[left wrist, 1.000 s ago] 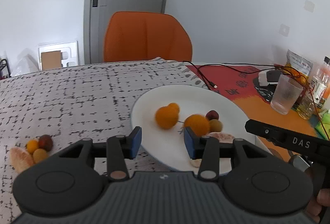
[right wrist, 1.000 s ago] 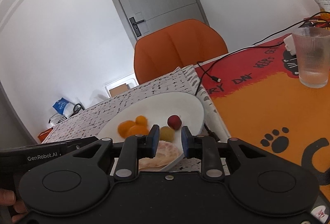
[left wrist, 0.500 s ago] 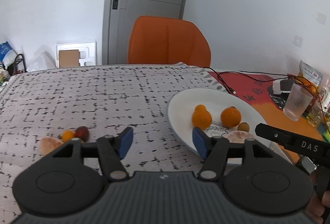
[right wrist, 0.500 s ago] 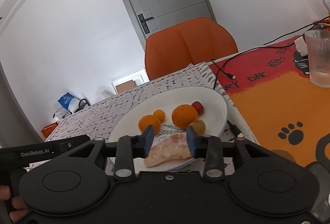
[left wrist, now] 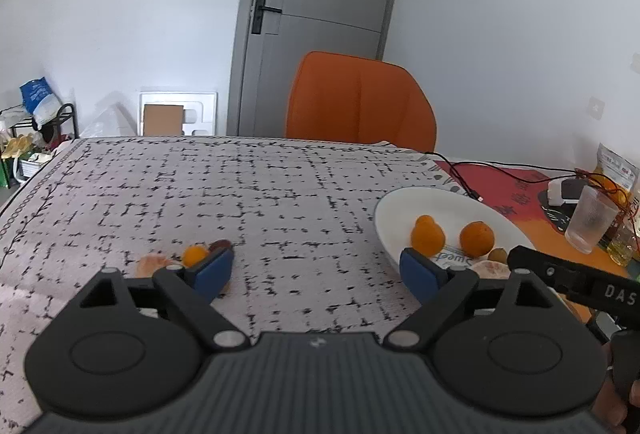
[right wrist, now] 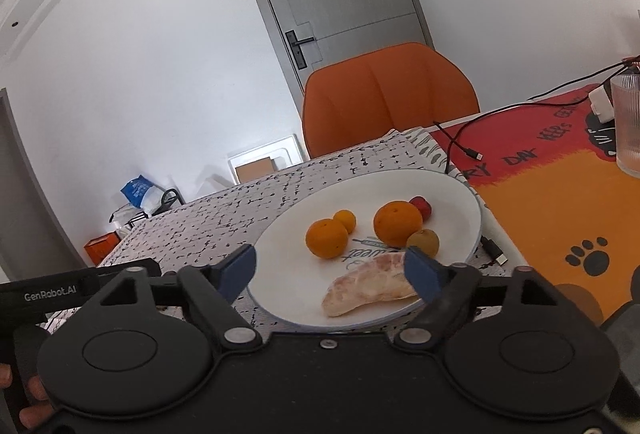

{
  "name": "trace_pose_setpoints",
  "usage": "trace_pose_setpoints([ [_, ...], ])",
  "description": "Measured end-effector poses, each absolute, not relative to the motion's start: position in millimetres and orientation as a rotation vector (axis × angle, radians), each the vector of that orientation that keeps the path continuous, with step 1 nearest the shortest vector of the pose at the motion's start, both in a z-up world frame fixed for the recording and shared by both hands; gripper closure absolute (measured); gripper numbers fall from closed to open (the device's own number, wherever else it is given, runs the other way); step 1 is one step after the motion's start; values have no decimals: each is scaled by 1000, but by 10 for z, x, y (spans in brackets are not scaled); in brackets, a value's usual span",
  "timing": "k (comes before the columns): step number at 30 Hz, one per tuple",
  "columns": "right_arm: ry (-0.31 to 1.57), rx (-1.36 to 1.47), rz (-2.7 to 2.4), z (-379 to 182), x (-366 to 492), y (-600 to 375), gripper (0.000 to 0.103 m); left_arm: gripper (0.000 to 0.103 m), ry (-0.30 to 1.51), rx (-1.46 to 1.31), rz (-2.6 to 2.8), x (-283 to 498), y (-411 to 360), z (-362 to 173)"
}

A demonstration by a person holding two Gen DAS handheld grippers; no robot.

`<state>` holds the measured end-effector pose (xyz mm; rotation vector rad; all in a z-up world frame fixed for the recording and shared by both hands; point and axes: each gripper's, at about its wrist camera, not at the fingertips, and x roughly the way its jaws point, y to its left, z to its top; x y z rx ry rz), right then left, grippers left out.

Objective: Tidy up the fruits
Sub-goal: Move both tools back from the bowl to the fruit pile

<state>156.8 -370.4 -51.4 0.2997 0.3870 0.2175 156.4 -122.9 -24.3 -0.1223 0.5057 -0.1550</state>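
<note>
A white plate [right wrist: 460, 194] holds two oranges [right wrist: 398, 224], a small kumquat [right wrist: 345, 220], a red fruit [right wrist: 421, 206], a brownish-green fruit [right wrist: 423, 242] and a pomelo segment [right wrist: 368, 288]. My right gripper [right wrist: 332, 270] is open and empty, just in front of the plate's near rim. My left gripper [left wrist: 316, 272] is open and empty above the patterned cloth. Just beyond its left finger lie a small orange fruit [left wrist: 195, 255], a dark red fruit [left wrist: 221, 245] and a pomelo piece [left wrist: 152, 264]. The plate also shows in the left wrist view [left wrist: 400, 206], at the right.
A ribbed glass [right wrist: 628, 122] and a white charger with a black cable [right wrist: 460, 148] sit on the red and orange mat [right wrist: 560, 202] at the right. An orange chair [left wrist: 360, 102] stands behind the table. Bottles and a snack bag [left wrist: 614, 164] are at the far right.
Both grippers have opened wider and drawn back from the plate. The left gripper has swung left toward the loose fruits on the cloth.
</note>
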Motion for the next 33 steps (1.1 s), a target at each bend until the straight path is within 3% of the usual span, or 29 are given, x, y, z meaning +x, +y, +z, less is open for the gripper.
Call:
trace_pose_setpoints([
  [2,379,302,215,-508,1552,-3672,0,7,502,-128,-145,1537,-1178,-248],
  [8,378,300,228,-497,1526,-3576,0,0,474,-108,-105,1427,-1043,-235],
  [33,405,214,334,-451,1526,-2862,0,3,507,-195,-53,1303,-343,-319],
])
